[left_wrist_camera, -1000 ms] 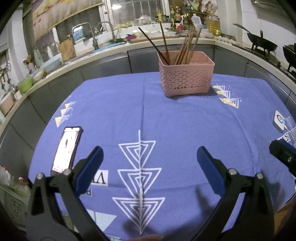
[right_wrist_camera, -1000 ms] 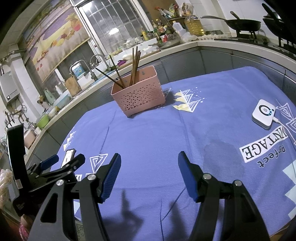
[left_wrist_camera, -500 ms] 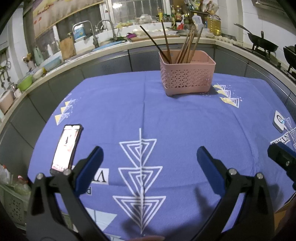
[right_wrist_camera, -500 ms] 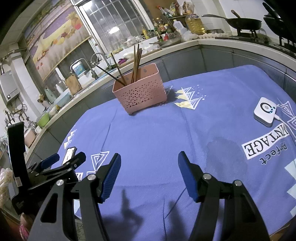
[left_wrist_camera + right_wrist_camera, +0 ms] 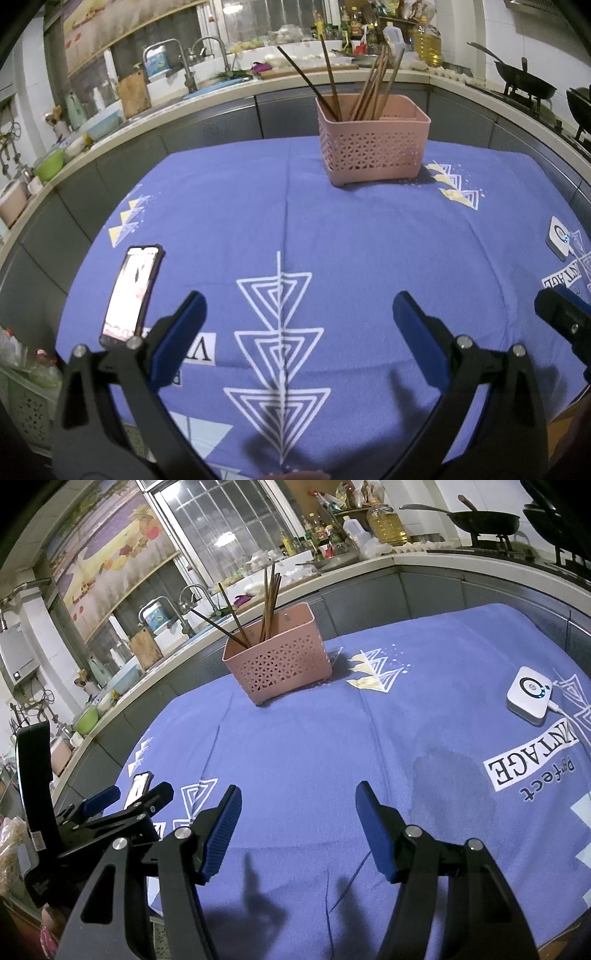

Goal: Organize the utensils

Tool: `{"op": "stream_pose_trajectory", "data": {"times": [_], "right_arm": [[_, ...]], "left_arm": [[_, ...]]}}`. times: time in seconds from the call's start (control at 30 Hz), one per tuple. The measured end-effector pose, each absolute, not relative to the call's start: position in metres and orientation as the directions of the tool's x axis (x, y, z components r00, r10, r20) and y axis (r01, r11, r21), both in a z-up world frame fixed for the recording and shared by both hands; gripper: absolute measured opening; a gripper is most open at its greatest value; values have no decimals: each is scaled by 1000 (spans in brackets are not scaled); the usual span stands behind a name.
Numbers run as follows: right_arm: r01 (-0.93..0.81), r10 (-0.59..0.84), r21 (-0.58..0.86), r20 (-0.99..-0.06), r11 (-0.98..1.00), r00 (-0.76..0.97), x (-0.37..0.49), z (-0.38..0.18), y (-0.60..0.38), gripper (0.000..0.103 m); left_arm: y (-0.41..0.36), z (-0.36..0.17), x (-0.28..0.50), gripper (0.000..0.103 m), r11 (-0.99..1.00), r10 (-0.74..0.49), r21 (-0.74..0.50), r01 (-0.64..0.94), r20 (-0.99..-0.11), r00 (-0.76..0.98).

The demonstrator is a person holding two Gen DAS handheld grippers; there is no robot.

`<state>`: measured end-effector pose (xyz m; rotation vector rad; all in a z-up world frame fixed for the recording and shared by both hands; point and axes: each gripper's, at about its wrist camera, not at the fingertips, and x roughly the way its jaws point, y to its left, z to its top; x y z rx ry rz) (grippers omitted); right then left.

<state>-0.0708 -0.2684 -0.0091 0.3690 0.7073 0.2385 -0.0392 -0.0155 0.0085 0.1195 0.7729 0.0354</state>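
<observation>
At the far side of the blue tablecloth [image 5: 369,236]: pink perforated basket [image 5: 373,147], upright, in which brown chopsticks [image 5: 373,90] are stood leaning. Left gripper [image 5: 297,319] and right gripper [image 5: 297,814] are held wide apart, empty, near the front edge

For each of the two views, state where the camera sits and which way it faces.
Left wrist: on the left gripper, facing along its open fingers across the blue tablecloth to the pink basket.
Right wrist: on the right gripper, open, facing the same way; the left gripper shows lower left.
Shared: basket, chopsticks, phone, white device.
</observation>
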Motion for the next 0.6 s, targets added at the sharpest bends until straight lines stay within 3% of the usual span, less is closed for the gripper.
{"op": "stream_pose_trajectory", "data": {"times": [0.6], "right_arm": [[-87,338,415,-583,906,738,-71,-10,-267,65]], "left_arm": [[-14,6,-39,97,993,75,116,11,-705,705]]}}
